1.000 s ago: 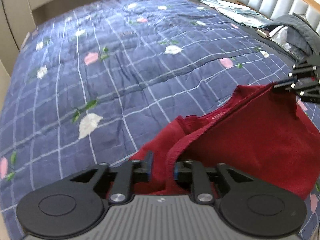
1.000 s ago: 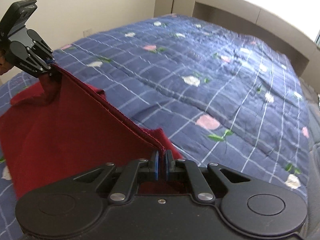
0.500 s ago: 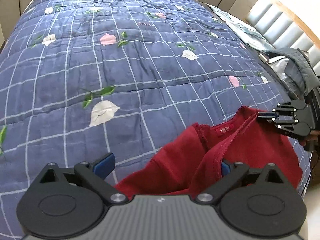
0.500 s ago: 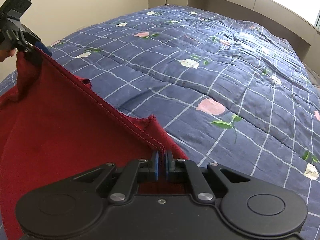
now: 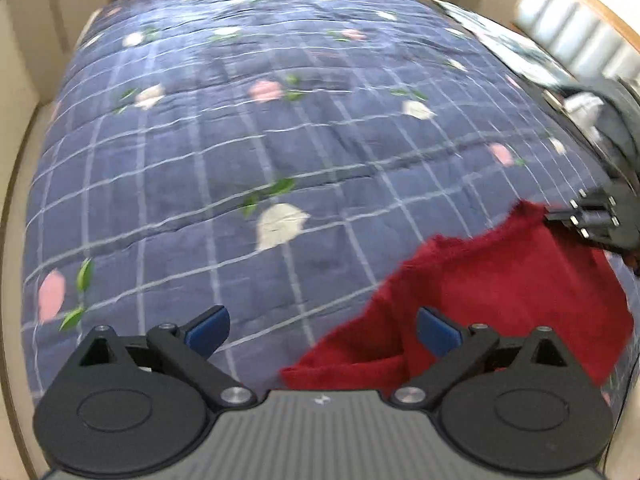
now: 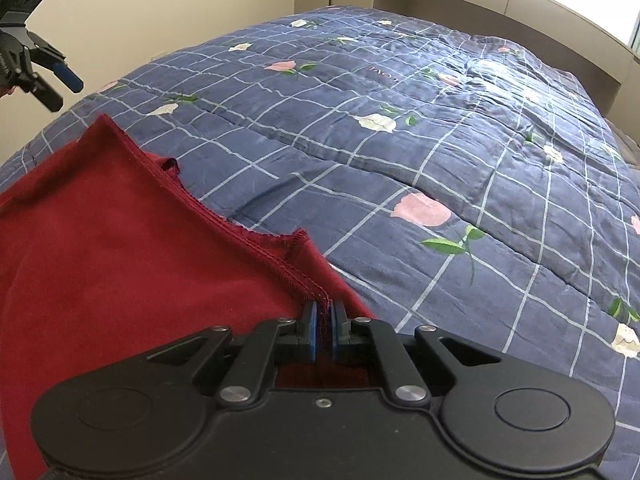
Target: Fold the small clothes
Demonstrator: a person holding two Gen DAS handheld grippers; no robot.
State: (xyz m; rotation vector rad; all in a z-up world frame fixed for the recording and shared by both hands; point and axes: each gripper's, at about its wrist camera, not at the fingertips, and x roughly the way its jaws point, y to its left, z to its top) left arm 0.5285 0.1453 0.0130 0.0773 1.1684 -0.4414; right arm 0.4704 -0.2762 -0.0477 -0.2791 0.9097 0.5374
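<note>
free: bare quilt point(image 6: 460, 152) ahead, left | blocked: red garment point(image 5: 500, 304) lower right; dark clothes pile point(image 5: 616, 120) far right

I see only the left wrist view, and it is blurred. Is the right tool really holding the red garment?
Observer: Yes. In the right wrist view the right tool is shut on the stitched hem of the red garment.
Operator: Is my left tool touching the cloth?
Observer: No. From the right side the left tool hangs open in the air, apart from the garment.
Operator: Is the garment lifted?
Observer: Its far corner lies on the blue floral quilt.
</note>
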